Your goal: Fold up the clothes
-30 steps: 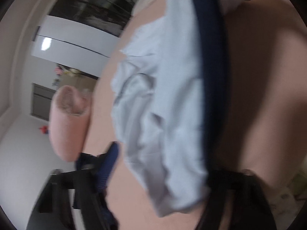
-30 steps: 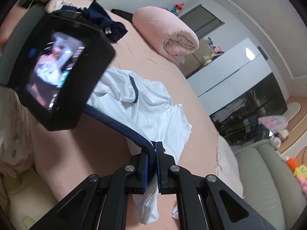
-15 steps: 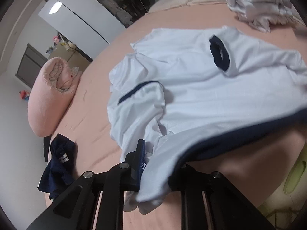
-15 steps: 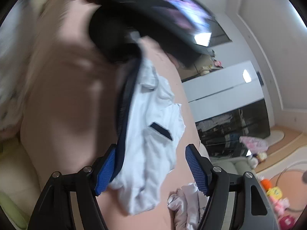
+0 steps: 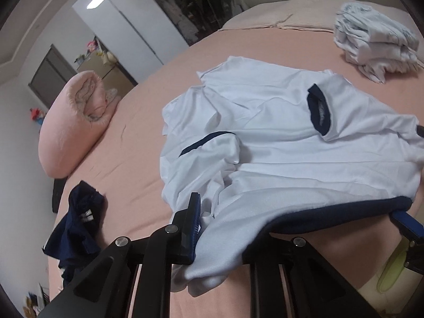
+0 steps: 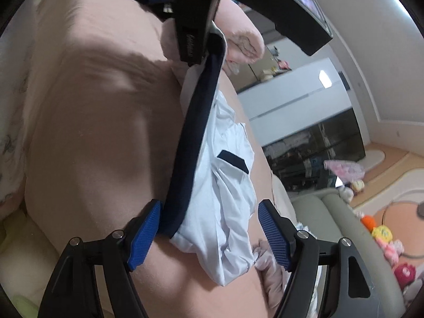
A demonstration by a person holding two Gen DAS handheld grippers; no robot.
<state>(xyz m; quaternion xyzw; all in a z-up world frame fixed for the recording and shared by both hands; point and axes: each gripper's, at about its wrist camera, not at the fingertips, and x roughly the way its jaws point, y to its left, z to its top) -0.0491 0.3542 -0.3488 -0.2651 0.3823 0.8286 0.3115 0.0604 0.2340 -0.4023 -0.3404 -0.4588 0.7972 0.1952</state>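
Pink bed [image 5: 148,143] carries the white shirt [image 5: 278,143], spread at frame centre. Right hand-held gripper [image 6: 209,234] has just spread, releasing the navy hem [image 6: 190,137] it pinched a second ago. Left hand-held gripper [image 5: 220,228] has clamped the hem's opposite corner. Judgement: regrasp under way; folding not begun.

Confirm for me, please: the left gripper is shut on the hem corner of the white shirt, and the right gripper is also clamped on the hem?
Not quite. The left gripper is shut on the white shirt, but the right gripper is open. The right wrist view shows its blue pads spread wide apart, with the navy hem lying loose between them.
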